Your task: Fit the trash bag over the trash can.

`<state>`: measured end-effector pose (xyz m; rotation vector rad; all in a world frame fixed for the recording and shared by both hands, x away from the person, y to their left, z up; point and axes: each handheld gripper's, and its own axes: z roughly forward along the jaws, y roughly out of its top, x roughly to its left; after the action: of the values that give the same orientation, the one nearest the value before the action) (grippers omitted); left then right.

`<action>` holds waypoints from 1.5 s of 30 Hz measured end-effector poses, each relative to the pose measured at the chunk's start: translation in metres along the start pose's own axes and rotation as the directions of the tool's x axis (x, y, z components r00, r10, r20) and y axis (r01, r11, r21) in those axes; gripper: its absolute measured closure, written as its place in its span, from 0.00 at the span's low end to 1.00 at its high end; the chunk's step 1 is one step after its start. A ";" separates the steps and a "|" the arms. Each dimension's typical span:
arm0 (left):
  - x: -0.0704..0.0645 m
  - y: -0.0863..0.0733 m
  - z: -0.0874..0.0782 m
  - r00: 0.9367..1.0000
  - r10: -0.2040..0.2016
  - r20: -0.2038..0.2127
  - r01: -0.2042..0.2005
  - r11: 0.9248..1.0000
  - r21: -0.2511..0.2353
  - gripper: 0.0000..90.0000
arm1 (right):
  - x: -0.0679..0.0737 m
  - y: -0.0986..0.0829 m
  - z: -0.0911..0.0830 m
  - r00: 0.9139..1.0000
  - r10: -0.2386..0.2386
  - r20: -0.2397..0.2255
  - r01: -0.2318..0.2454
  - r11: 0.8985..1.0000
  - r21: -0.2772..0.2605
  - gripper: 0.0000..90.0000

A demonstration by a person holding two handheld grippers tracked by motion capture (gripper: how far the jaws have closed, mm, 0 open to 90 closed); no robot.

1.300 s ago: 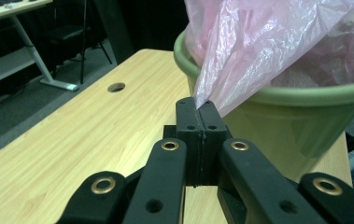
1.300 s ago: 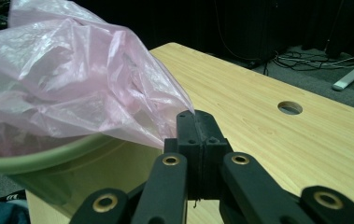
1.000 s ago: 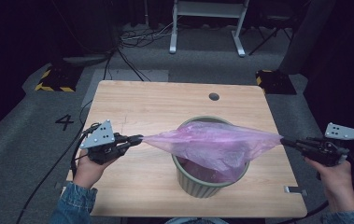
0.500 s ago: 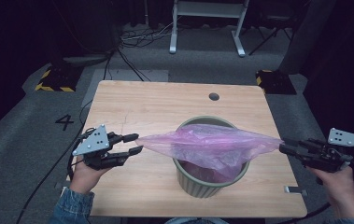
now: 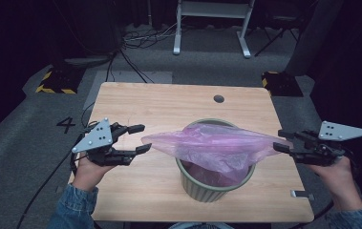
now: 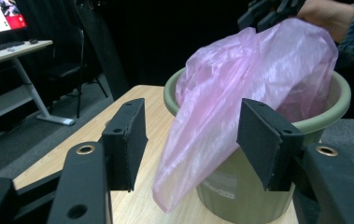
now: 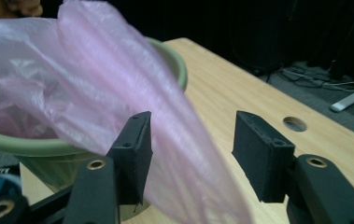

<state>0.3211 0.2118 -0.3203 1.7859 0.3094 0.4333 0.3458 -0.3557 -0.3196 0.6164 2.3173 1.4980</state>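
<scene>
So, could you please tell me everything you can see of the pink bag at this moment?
The pink bag is thin, translucent, crinkled plastic. Its body sits inside the green bin, and its upper part is drawn out sideways into two tapering corners that lie over the rim. In the left gripper view one corner hangs loose between the open jaws of the left gripper, outside the bin wall. In the right gripper view the other corner lies between the spread jaws of the right gripper. Neither gripper clamps it.
</scene>
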 end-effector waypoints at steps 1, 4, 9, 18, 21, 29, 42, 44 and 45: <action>0.001 -0.001 -0.003 1.000 -0.005 -0.004 0.005 1.000 -0.007 0.46 | 0.002 0.000 0.004 1.000 -0.009 -0.009 0.009 1.000 0.012 0.54; 0.004 -0.003 -0.005 1.000 -0.020 -0.008 0.019 1.000 -0.023 0.46 | 0.004 0.000 0.013 0.999 -0.011 -0.033 0.012 1.000 0.029 0.59; 0.004 -0.001 0.016 0.999 -0.015 0.039 0.014 1.000 0.018 0.46 | 0.002 0.005 0.015 0.999 -0.009 -0.041 0.010 1.000 0.018 0.88; 0.012 -0.013 0.056 0.988 -0.090 0.123 0.072 0.988 0.138 0.79 | -0.004 0.008 0.011 0.998 0.038 -0.050 -0.038 0.999 -0.010 0.80; 0.009 -0.008 0.057 0.992 -0.073 0.106 0.058 0.988 0.143 0.96 | -0.003 0.009 0.010 0.997 0.032 -0.065 -0.034 0.999 -0.023 0.80; 0.007 0.007 0.055 0.995 -0.048 0.086 0.039 0.995 0.096 0.98 | -0.002 0.019 0.009 0.997 0.019 -0.076 -0.021 1.000 -0.022 0.98; 0.038 -0.006 0.083 0.984 -0.168 -0.064 0.175 0.975 0.134 0.98 | -0.033 0.020 0.036 0.981 0.192 -0.040 -0.192 0.981 0.012 1.00; 0.042 -0.008 0.089 0.980 -0.171 -0.102 0.186 0.969 0.164 0.98 | -0.039 0.017 0.043 0.975 0.219 -0.030 -0.218 0.976 0.025 1.00; 0.043 -0.010 0.092 0.977 -0.176 -0.118 0.195 0.965 0.176 0.98 | -0.042 0.015 0.046 0.973 0.230 -0.018 -0.229 0.973 0.036 1.00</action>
<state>0.4006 0.1529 -0.3447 1.8992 0.6009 0.3715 0.4066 -0.3354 -0.3232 0.9091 2.3583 1.5725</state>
